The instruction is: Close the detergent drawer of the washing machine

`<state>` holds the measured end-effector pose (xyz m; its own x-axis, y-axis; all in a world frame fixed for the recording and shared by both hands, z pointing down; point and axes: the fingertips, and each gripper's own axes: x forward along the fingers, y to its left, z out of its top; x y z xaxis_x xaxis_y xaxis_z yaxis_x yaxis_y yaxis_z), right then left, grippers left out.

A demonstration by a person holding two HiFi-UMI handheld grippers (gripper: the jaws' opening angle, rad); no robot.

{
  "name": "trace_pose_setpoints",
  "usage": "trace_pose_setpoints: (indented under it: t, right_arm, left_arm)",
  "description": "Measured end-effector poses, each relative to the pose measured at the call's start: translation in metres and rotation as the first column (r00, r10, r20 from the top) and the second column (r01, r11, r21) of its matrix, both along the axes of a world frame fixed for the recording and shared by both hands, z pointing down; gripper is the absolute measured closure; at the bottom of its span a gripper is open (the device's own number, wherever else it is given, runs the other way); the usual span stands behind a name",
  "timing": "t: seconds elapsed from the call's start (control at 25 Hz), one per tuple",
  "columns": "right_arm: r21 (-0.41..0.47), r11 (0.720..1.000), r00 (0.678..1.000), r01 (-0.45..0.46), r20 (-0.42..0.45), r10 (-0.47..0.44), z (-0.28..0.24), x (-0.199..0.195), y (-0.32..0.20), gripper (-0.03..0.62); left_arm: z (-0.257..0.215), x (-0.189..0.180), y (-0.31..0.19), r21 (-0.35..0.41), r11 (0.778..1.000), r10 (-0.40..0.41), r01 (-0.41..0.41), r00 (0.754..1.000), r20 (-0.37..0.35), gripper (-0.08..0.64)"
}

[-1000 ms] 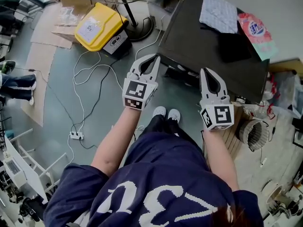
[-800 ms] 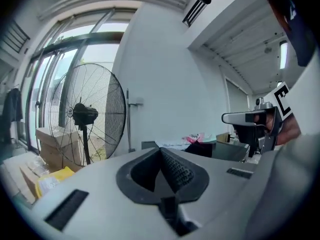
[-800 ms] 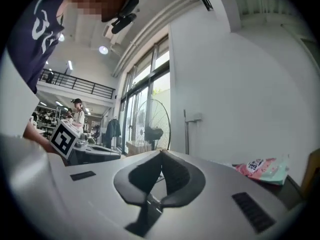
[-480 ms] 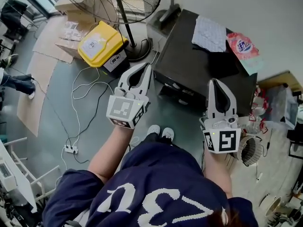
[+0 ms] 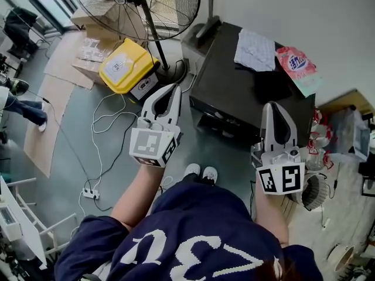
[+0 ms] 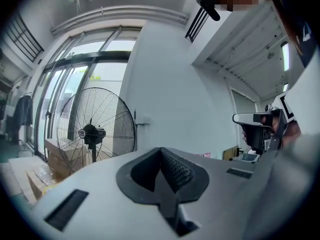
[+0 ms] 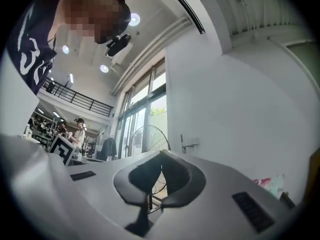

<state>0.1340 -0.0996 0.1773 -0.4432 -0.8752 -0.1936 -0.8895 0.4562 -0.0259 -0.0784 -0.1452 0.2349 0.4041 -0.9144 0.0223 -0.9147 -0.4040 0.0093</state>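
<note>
Head view, looking steeply down. A washing machine [image 5: 234, 95] with a dark top stands against the white wall, its front panel turned toward the person. The detergent drawer sits somewhere on that shadowed front panel, below the near edge of the top; it cannot be singled out, nor can it be told whether it is pushed in. On the top lie a folded cloth [image 5: 255, 49] and, near the wall, a pink detergent bag [image 5: 296, 67]. To the left of the machine stands a floor fan [image 5: 137, 4], with a yellow case [image 5: 124, 68] beside its base and flattened cardboard [image 5: 61, 69] further left. White cables run across the grey floor to a power strip [image 5: 89, 193]. The person's shoes [image 5: 200, 171] are on the floor between the two tools.

The left gripper [image 5: 173, 88] is held in the air over the floor, near the machine's left front corner, touching nothing. The right gripper [image 5: 272, 105] is raised over the machine's near right edge, also free of contact. In each gripper view the jaws are pressed together with nothing between them.
</note>
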Motion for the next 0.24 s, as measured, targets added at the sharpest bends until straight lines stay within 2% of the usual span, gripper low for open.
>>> trace_pose_setpoints:
  t: [0.24]
  right_arm:
    - [-0.006, 1.0, 1.0, -0.008, -0.014, 0.008, 0.0004, -0.0007, 0.0049, 0.578]
  left_arm:
    - [-0.01, -0.0028, 0.0042, 0.018, 1.0, -0.003, 0.003, 1.0, 0.003, 0.54]
